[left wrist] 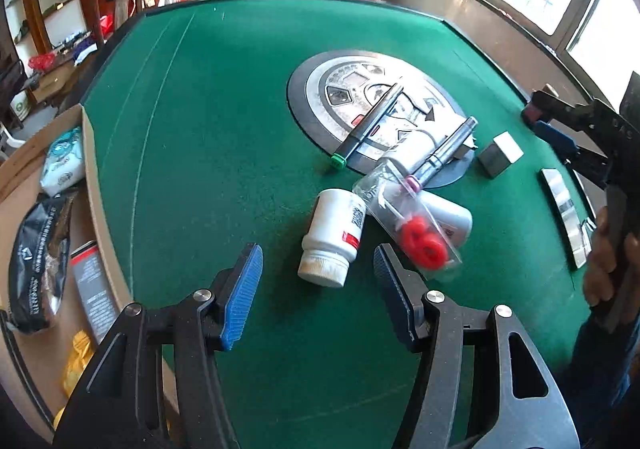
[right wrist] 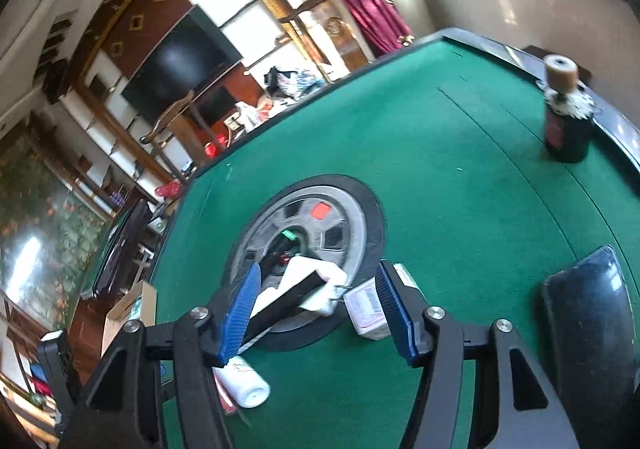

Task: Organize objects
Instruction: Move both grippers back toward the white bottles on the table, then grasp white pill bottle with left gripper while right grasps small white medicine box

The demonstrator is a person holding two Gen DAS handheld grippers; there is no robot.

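On the green felt table [left wrist: 208,129] lies a white pill bottle [left wrist: 332,237] on its side, just ahead of my open, empty left gripper [left wrist: 318,273]. Beside it lie a clear bag with red rings [left wrist: 416,233], a second white bottle [left wrist: 448,213], a green-capped marker [left wrist: 370,125], a pink-capped marker [left wrist: 444,149] and a small grey box [left wrist: 500,155]. My right gripper [right wrist: 318,305] is open above the pile, over a white pack [right wrist: 316,281] and a small box [right wrist: 366,309]. It also shows in the left wrist view [left wrist: 560,129].
A cardboard box [left wrist: 92,185] at the table's left edge holds a tissue pack [left wrist: 64,161], a black pouch [left wrist: 40,261] and yellow items. A round control panel [left wrist: 360,97] sits mid-table. A dark bottle [right wrist: 566,117] stands far right. A black object [right wrist: 588,325] lies right.
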